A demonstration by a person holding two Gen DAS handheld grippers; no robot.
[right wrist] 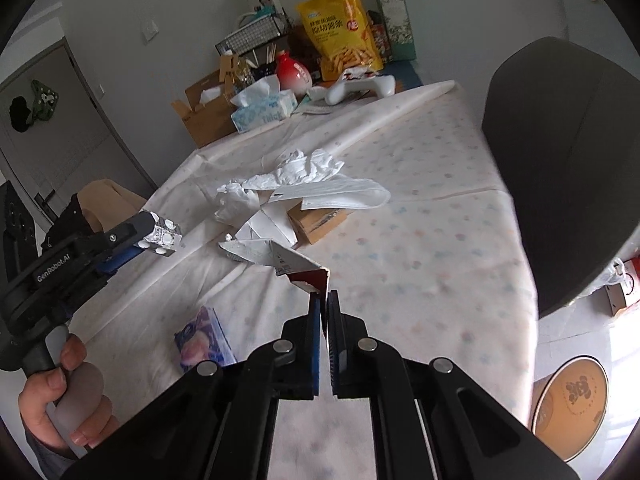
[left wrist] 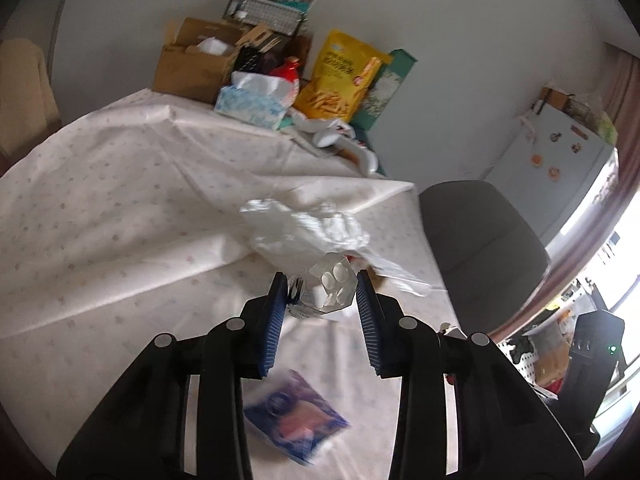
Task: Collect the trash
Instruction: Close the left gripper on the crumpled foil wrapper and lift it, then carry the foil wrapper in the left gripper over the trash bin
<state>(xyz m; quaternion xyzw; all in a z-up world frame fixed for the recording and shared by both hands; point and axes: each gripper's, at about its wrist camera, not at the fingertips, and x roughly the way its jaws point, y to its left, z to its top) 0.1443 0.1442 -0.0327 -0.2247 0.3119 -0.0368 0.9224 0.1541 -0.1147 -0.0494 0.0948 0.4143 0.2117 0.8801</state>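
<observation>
My left gripper (left wrist: 322,280) is shut on a silver pill blister pack (left wrist: 334,284), held above the table; it also shows at the left of the right wrist view (right wrist: 164,236). My right gripper (right wrist: 324,300) is shut on the corner of a flattened white and red carton (right wrist: 276,258), lifting its edge. Behind it lie crumpled tissues (right wrist: 304,168), a white plastic bag (right wrist: 340,194) and a small brown box (right wrist: 316,220). A blue wrapper (right wrist: 204,340) lies on the cloth near me and shows blurred in the left wrist view (left wrist: 296,420).
The table has a pale spotted cloth (right wrist: 420,248). At its far end stand a tissue box (right wrist: 264,110), a cardboard box (right wrist: 204,116), a yellow snack bag (right wrist: 344,32) and a white game controller (right wrist: 360,88). A dark chair (right wrist: 560,160) stands at the right.
</observation>
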